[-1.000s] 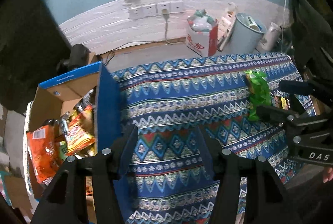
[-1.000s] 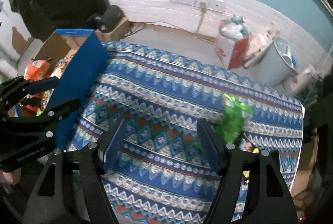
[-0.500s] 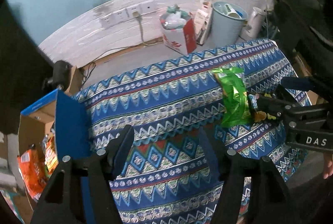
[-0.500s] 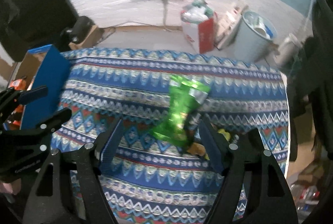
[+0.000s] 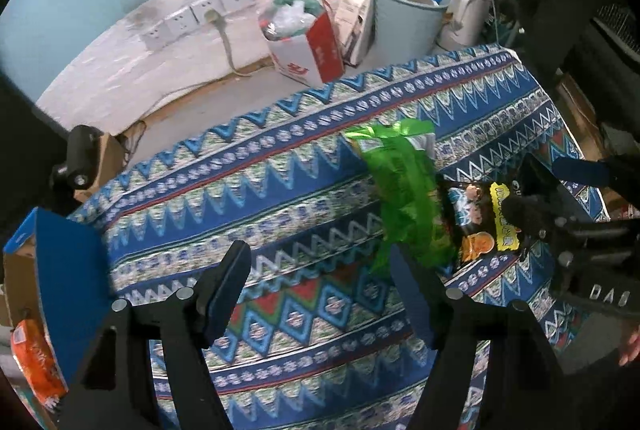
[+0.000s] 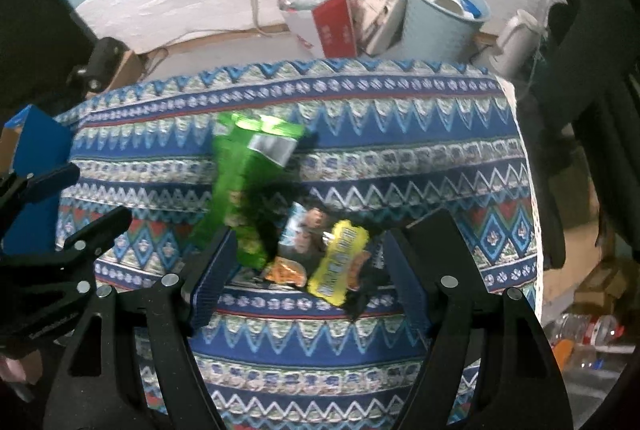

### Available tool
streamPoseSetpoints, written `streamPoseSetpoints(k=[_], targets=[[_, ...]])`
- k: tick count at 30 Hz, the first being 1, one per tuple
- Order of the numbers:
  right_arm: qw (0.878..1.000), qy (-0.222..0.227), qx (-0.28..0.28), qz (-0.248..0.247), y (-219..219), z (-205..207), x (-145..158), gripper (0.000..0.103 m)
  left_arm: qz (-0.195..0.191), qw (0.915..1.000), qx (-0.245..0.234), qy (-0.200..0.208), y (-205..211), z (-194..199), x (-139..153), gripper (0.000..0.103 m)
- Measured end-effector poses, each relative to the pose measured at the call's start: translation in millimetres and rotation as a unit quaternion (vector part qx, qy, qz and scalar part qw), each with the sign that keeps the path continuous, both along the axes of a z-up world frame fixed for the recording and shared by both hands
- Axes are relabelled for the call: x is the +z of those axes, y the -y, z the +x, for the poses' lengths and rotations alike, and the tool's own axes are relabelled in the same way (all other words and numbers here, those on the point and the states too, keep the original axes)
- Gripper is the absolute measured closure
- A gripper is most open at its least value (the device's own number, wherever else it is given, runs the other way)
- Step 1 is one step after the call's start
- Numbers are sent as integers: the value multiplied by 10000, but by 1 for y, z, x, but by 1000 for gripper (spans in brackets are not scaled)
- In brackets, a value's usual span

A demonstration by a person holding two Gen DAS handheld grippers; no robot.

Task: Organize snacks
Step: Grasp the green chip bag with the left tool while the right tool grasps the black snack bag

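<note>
At the left edge of the table (image 5: 280, 166) we see a box (image 5: 68, 270) with a blue flap and an orange snack bag (image 5: 36, 362) inside. Our left gripper (image 5: 320, 286) has its fingers wide apart and holds nothing. Next comes a green snack bag (image 6: 248, 182) lying on the patterned cloth, near the right edge. Just beside it lie a dark snack pack (image 6: 304, 230) and a yellow snack pack (image 6: 340, 266). Our right gripper (image 6: 308, 274) hangs over these, fingers wide apart, holding nothing.
</note>
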State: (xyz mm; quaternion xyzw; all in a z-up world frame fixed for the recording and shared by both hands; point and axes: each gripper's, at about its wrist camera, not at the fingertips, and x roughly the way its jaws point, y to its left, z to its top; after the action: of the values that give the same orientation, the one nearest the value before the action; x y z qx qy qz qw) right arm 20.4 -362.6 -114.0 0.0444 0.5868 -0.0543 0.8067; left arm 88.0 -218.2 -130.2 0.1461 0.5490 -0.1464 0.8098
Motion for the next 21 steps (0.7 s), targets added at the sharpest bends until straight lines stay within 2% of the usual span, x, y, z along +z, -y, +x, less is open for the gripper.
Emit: streamPoseSetpoints(k=[2, 4, 11, 13, 17, 21], targets=[[10000, -71, -31, -5, 6, -1, -6, 28, -69, 9999, -11, -82, 8, 3, -4, 29], [9999, -150, -64, -6, 12, -1, -12, 28, -99, 9999, -47, -118, 18, 6, -8, 22], [9991, -333, -273, -3, 34, -6, -26, 27, 21, 9997, -55, -234, 41, 20, -31, 22], [9989, -353, -294, 7, 37, -6, -28, 28, -140, 9995, -27, -295, 41, 23, -36, 14], [9987, -403, -312, 23, 43, -7, -32, 27, -405, 9983, -5, -411, 44, 28, -40, 14], [9983, -429, -386, 32, 46, -6, -35, 27, -460, 9976, 72, -510, 48, 31, -42, 14]])
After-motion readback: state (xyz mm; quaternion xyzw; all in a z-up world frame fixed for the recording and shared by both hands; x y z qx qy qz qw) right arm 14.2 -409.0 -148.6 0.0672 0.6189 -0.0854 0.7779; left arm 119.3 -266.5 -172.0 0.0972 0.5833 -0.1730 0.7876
